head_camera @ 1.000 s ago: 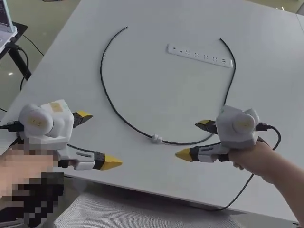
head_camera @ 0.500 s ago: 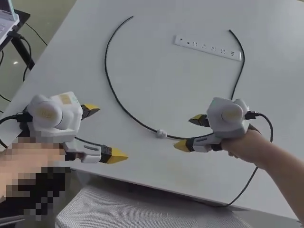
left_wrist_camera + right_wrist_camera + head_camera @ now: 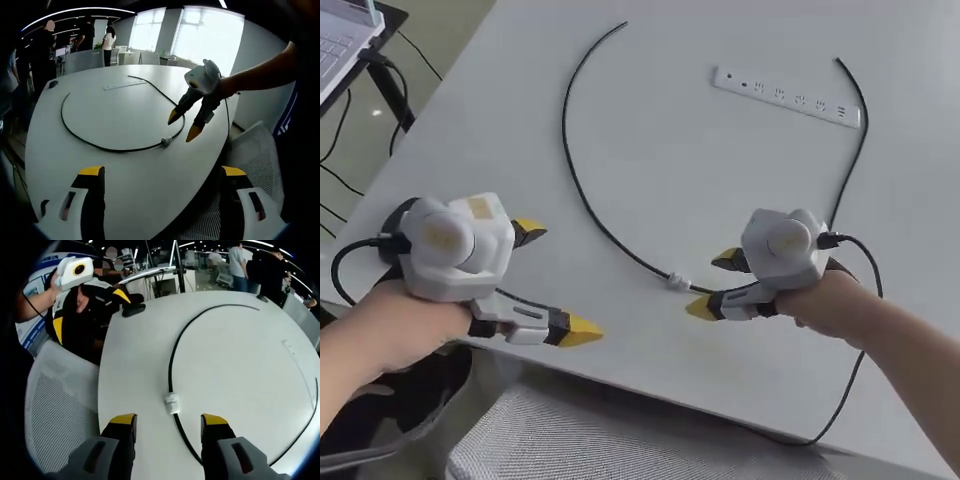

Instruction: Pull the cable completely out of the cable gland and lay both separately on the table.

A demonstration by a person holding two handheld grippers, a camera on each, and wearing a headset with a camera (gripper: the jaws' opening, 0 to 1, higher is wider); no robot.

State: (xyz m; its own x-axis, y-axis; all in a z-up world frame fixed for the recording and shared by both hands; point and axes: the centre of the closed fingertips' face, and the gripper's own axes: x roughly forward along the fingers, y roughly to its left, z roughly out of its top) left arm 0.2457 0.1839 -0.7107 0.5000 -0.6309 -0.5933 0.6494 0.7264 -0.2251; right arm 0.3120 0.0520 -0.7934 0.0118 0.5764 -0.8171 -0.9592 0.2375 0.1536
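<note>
Before right claw, gland on cable; head view shows power strip.

In the head view, my right hand-held gripper hides the stretch of thin black cable just past the small white plastic cable gland. The gland is too small for me to tell how the cable sits in it. A grey laptop is cut off at the top left corner.

Open table lies on both sides of the gland. The right gripper faces it, jaws spread, nothing between. The strip lies well apart, past the cable arc.
</note>
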